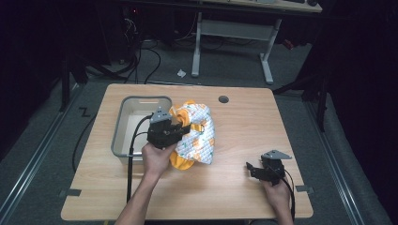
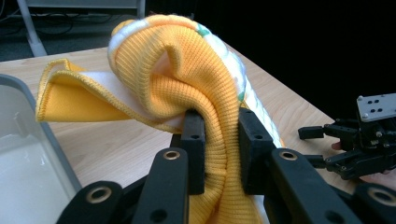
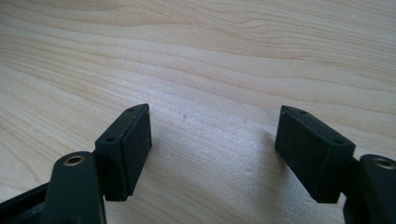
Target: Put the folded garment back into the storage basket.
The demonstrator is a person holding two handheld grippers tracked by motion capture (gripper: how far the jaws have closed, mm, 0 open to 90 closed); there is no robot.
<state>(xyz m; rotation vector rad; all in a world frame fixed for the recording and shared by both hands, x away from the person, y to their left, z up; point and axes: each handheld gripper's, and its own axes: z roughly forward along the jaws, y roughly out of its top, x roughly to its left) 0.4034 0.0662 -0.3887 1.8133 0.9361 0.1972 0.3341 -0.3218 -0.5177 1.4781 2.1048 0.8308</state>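
The left gripper [image 2: 216,140] is clamped on the yellow knit, white-printed garment [image 1: 196,136], lifted at three o'clock of the grey plastic bin [image 1: 121,123]. Next, likely, swing toward nine o'clock and release. The right gripper [image 3: 215,154] idles, jaws apart.

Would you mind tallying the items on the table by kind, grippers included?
Grippers: 2, the left gripper shut on the garment, the right gripper open over bare wood
Grey bin: 1
Yellow and white garment: 1
Total: 4
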